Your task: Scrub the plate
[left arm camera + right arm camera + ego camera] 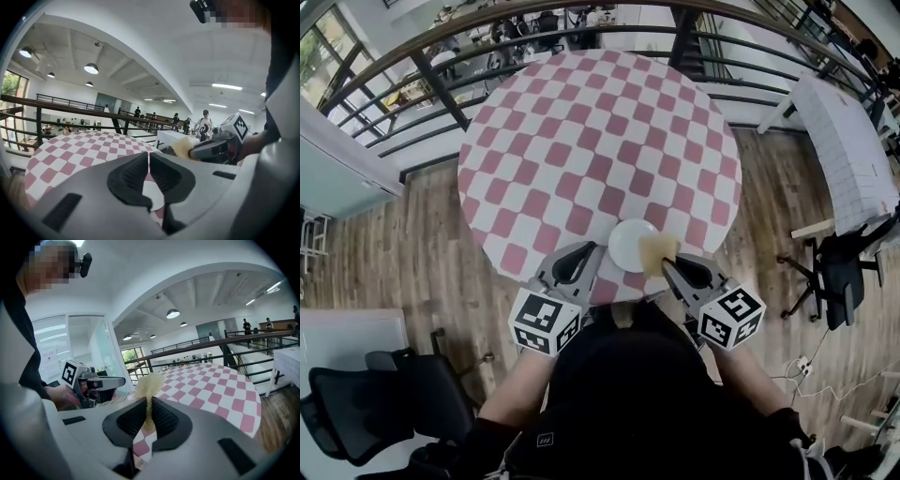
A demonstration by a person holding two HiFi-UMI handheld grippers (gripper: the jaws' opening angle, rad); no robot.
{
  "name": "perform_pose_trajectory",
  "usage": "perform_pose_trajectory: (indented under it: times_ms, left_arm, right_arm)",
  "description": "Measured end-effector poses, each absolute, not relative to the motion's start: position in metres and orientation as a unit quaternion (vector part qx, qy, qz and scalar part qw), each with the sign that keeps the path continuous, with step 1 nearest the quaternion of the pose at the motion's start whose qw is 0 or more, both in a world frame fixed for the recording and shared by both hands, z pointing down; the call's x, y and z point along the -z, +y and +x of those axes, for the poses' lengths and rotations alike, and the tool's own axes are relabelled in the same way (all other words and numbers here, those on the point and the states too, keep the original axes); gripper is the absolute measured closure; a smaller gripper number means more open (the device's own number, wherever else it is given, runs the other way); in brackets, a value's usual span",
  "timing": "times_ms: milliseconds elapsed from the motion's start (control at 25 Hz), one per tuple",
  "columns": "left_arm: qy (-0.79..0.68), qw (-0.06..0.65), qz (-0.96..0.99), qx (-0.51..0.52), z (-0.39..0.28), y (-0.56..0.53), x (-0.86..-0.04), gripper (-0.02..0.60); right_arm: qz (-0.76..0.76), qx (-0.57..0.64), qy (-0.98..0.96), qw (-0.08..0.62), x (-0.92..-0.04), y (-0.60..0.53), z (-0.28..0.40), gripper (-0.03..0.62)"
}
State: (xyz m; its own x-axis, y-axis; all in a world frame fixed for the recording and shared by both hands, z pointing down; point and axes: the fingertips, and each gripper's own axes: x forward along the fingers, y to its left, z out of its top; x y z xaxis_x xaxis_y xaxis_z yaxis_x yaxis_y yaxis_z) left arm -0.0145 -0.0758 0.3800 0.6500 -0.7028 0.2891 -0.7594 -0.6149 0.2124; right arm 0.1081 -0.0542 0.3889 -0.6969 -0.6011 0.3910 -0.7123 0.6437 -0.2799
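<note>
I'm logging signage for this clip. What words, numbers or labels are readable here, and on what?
No readable words or numbers anywhere.
Left cube, right cube: code squares only, no letters.
Logo on the black top: too small to read.
Paper on the glass: blurred.

the round desk (581, 141) wears a cloth of dusty red and white checks. on it the plate (623, 246) is plain white, and the sponge (657, 251) is a pale yellow-tan. the left gripper (148, 157) and the right gripper (149, 401) have light grey shells, with black ribbed pads (127, 176) inside the jaws. each marker cube (545, 322) is white with black square patterns. the floor (422, 244) is brown wood planking, streaked lighter and darker. the railing (441, 91) is dark, near black. the office chair (356, 408) is black, and so is the person's top (628, 394). the side table (844, 150) is white with a faint grid of lines.
</note>
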Motion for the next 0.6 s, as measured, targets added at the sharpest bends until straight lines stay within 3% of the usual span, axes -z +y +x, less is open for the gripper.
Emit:
perform_pose_trajectory:
  times_ms: [240, 360, 600]
  left_arm:
    - [-0.411, 0.199, 0.881, -0.12, -0.014, -0.094, -0.433, 0.57]
    - [-0.394, 0.226, 0.878, -0.15, -0.005, -0.097, -0.47, 0.515]
    - [-0.377, 0.276, 0.866, -0.178, 0.002, -0.119, -0.538, 0.483]
  right_arm:
    - [0.349, -0.245, -0.884, 0.192, -0.453, -0.072, 0.099, 0.556]
    - [0.336, -0.272, -0.871, 0.234, -0.491, -0.074, 0.098, 0.556]
    - [0.299, -0.308, -0.847, 0.313, -0.559, -0.078, 0.09, 0.556]
